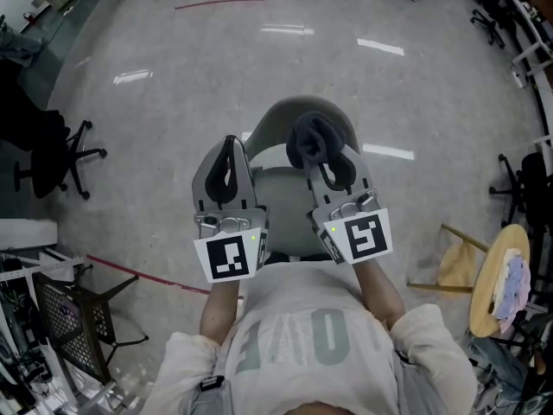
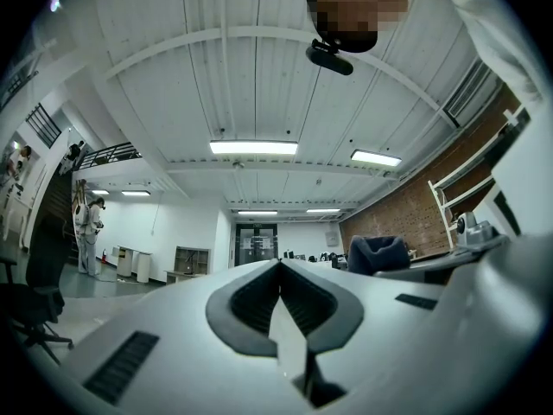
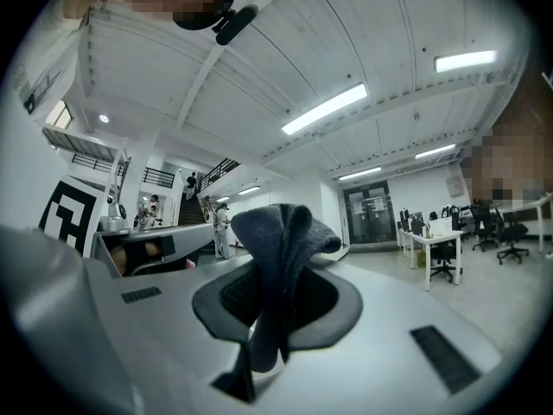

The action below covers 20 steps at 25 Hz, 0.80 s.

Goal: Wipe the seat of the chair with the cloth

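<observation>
Head view only: grey polished floor (image 1: 259, 67) and a pale grey chair (image 1: 281, 201) directly below the person, its seat showing between the two grippers. Black office chair (image 1: 54, 150) at far left, wooden stool (image 1: 494, 277) at far right.

Both gripper views point up and away: white ribbed ceiling (image 2: 259, 76), light strips, a brick wall on the left gripper view's right side; a staircase with people and desks in the right gripper view.

Left gripper (image 1: 229, 145) (image 2: 278, 266): jaws pressed together, nothing between them. Right gripper (image 1: 328, 156) (image 3: 278, 271): jaws clamped on the dark grey cloth (image 1: 309, 141) (image 3: 278, 227), bunched above the tips, held over the chair, not touching the seat. The cloth (image 2: 378, 253) also shows from the left gripper.

Writing: black-and-white square markers on both cubes; pale shirt lettering, not surely readable.
</observation>
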Tool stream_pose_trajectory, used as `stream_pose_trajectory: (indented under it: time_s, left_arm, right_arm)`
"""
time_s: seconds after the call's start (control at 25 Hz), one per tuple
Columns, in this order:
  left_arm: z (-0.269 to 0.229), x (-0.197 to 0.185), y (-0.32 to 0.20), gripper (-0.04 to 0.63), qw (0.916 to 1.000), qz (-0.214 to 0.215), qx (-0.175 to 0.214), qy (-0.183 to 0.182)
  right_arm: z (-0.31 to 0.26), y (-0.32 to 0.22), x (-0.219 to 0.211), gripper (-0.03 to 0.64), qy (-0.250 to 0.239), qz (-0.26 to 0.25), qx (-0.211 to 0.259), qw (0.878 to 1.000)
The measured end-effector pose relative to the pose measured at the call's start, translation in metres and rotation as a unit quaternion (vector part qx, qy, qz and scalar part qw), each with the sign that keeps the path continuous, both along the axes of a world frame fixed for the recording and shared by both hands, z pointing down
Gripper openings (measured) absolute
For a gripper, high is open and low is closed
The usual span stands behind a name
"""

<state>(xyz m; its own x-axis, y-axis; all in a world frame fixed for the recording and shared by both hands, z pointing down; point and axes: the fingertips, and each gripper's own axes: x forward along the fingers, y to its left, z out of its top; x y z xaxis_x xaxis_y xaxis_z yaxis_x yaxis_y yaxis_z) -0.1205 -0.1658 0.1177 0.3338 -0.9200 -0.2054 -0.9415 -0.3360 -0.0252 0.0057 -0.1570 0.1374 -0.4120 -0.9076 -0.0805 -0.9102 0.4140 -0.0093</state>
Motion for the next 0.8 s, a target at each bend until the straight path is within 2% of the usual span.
stream_pose_trajectory:
  time_s: [0.16,0.36,0.6,0.8]
  left_arm:
    - [0.017,-0.004,-0.011,0.015,0.9999,-0.001,-0.008,0.006]
    - [0.07,-0.021,-0.033,0.015,0.9995,-0.012,-0.026,-0.016]
    - [0.184,-0.04,-0.044,0.015,0.9966,-0.035,-0.074,-0.004]
    - [0.269,-0.053,-0.04,0.015,0.9926,-0.043,-0.113,-0.002]
  right_arm:
    - [0.016,-0.013,-0.007,0.057,0.005,-0.015,-0.018,1.0]
    - [0.075,-0.04,-0.028,0.057,-0.009,-0.035,-0.063,0.997]
    - [0.217,-0.06,-0.054,0.057,-0.004,-0.06,-0.147,0.987]
    - [0.327,-0.066,-0.079,0.057,-0.066,-0.081,-0.235,0.966]
